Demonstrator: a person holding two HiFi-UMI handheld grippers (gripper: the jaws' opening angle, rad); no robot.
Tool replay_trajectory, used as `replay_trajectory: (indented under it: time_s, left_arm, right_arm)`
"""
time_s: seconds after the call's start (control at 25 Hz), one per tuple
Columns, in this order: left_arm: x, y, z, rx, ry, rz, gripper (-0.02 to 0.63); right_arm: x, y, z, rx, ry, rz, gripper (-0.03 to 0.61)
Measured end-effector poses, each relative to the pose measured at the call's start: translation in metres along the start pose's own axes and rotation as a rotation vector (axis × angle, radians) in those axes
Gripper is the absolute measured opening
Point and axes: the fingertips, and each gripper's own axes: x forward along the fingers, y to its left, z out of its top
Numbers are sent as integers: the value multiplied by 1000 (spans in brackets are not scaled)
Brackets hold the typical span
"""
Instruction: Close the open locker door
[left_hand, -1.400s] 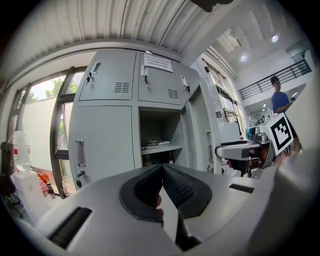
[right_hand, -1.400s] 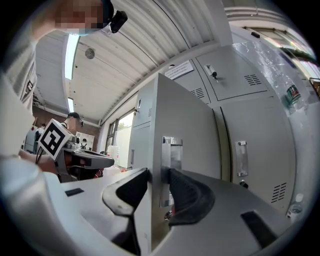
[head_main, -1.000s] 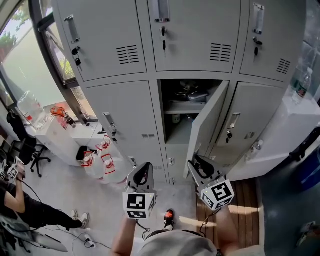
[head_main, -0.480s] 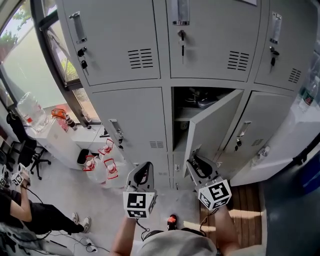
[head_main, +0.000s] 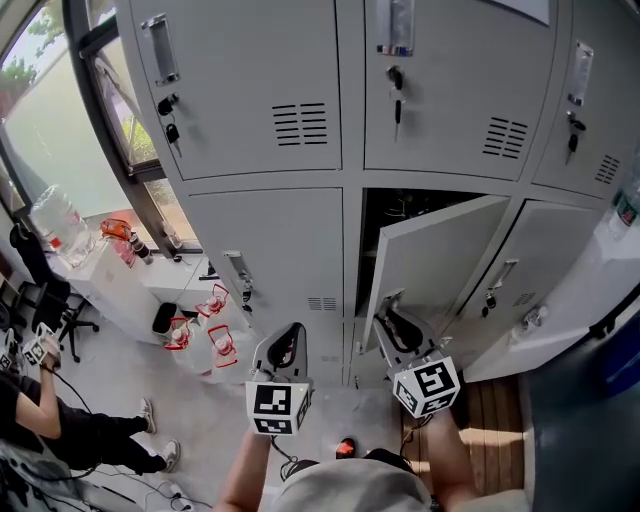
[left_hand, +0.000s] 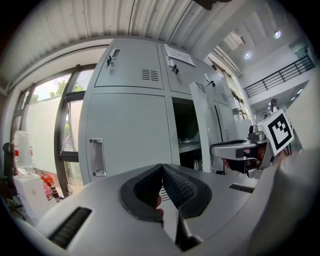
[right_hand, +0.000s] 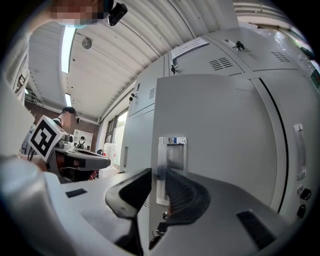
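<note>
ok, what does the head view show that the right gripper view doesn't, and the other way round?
Head view only: the open locker's dark inside and the floor. Right gripper view only: the door's handle plate close up, and the ceiling lights. Both: the half-open locker door, the shut lockers beside it, and the left gripper.

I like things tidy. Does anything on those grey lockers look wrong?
Yes. One grey metal locker door, in the middle column below the top row, hangs ajar. It is swung out from its dark compartment, while the neighbouring doors sit flush and shut.
</note>
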Motion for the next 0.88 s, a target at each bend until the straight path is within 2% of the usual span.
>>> replay_trajectory:
  time_s: [0.88]
  left_arm:
    - [47,42,-3,-13,-3,11,21]
  right_arm:
    - [71,-28,-1,-7,5,-67,83]
